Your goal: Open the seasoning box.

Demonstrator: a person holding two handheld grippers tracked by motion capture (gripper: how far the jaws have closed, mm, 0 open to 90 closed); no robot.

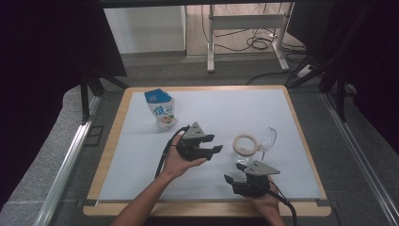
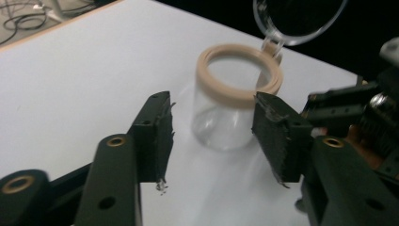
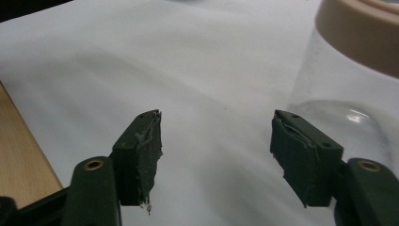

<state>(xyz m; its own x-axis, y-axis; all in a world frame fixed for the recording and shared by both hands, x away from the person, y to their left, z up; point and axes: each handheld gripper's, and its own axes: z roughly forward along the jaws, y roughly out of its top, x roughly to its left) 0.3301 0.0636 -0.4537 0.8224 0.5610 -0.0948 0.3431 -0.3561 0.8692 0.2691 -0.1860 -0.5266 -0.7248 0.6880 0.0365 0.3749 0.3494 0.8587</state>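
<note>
The white surface point(image 1: 211, 141) carries a pouch point(image 1: 161, 110) at the far left and a clear jar point(image 1: 244, 148) right of centre, upright, its hinged lid point(image 1: 267, 138) swung open to the right. The left hand-held gripper point(image 1: 217, 149) lies level just left of the jar, pointing at its side, jaws parted and empty. The right hand-held gripper point(image 1: 228, 180) sits nearer the person, below the jar, also spread and holding nothing. In the left gripper view the jar point(image 2: 230, 110) stands straight ahead between the pads, so that hand is better lined up.

Left gripper point(image 1: 214, 143) and right gripper point(image 1: 234, 175), both on outstretched hands, fingers apart and empty.
</note>
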